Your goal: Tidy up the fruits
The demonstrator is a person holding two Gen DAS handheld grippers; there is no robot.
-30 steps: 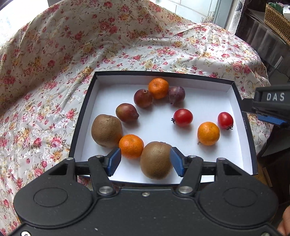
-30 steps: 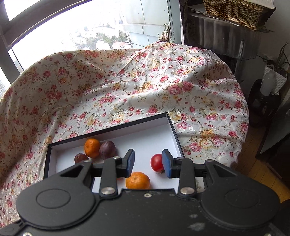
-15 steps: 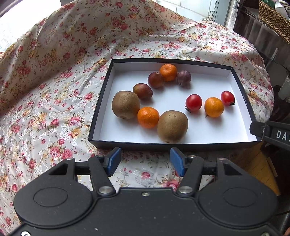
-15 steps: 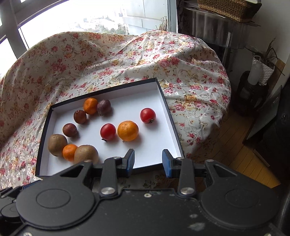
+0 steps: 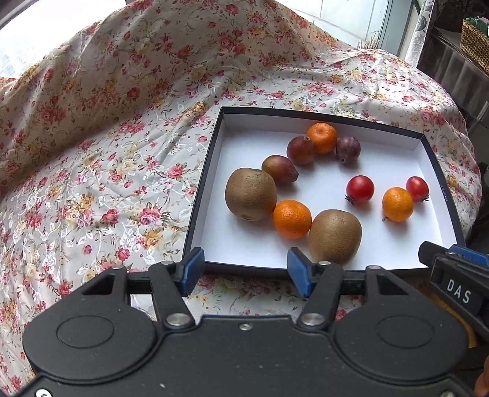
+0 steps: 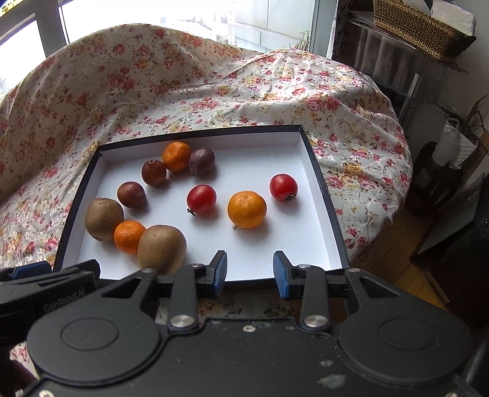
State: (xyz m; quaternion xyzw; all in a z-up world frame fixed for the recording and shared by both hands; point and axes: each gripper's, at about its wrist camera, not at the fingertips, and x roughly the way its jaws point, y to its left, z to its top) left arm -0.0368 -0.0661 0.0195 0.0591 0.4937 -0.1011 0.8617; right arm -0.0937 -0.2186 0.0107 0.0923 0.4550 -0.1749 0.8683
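Note:
A black-rimmed white tray [image 5: 351,120] [image 6: 324,195] lies on the floral cloth. In it are two brown kiwis [image 5: 250,194] [image 5: 334,236], three oranges [image 5: 292,218] [image 5: 397,204] [image 5: 321,138], three dark plums [image 5: 301,149] and two red tomatoes [image 5: 360,189] [image 5: 417,188]. The same fruits show in the right wrist view, with a kiwi [image 6: 162,249] nearest. My left gripper [image 5: 243,271] is open and empty at the tray's near edge. My right gripper [image 6: 250,270] is open and empty, also at the near edge.
The floral cloth [image 5: 107,152] covers a rounded table and rises at the back. A wicker basket [image 6: 418,27] sits on a dark shelf at the right. Wooden floor [image 6: 394,265] lies beyond the table's right edge. The right gripper's tip [image 5: 452,274] shows at lower right.
Both grippers have pulled back from over the tray to its near edge, staying open. The left view has shifted left. No fruit has moved.

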